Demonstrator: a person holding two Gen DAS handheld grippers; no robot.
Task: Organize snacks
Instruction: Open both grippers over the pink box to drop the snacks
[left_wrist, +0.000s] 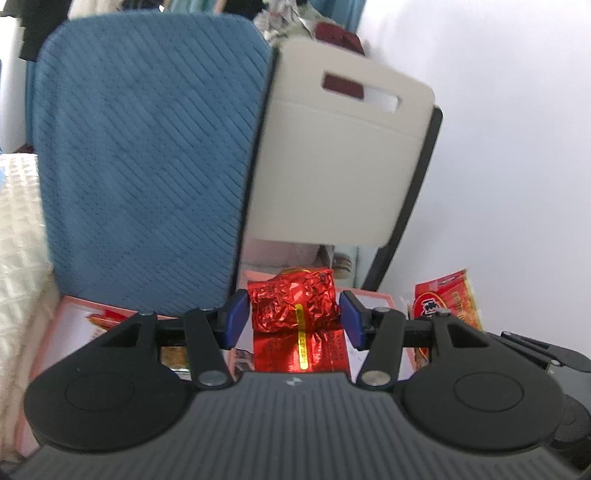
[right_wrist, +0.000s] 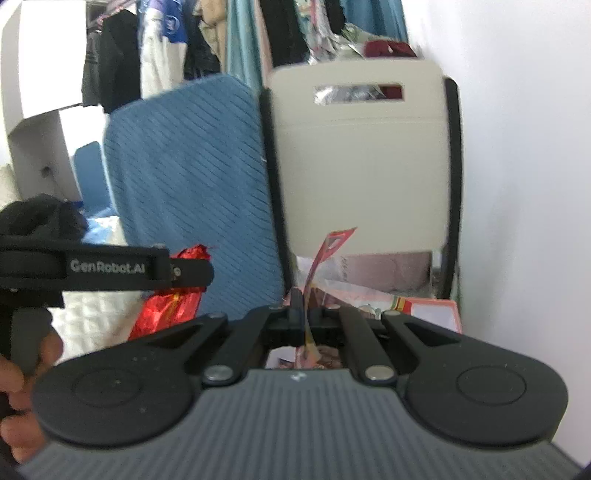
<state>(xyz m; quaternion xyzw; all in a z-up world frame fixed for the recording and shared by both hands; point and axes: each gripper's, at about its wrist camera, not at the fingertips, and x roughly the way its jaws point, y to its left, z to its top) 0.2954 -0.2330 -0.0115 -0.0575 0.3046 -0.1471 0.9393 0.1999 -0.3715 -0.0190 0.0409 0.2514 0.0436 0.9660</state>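
On my left wrist feed the left tongs stand partly open with a crinkled red foil snack packet between the blue pads; the left pad looks to be against the foil, the right pad sits just beside it, and I cannot tell whether it truly touches, so I read it as a light hold at most. The packet hangs over a pink box that carries other printed wrappers, and a red snack bag stands at the box's right edge near the white wall. Only the right wrist feed shows me the left tool from the side: its black body marked GenRobot.AI crosses the left of the frame, the person's hand grips its handle, and the red foil packet shows beneath it, partly hidden. That same feed shows the right tongs closed right down on a thin pink snack wrapper, which rises edge-on from between the fingers and tilts to the right. Both feeds face a blue ribbed cushion and a cream plastic chair back side by side, but only the right one catches the hanging clothes behind them.
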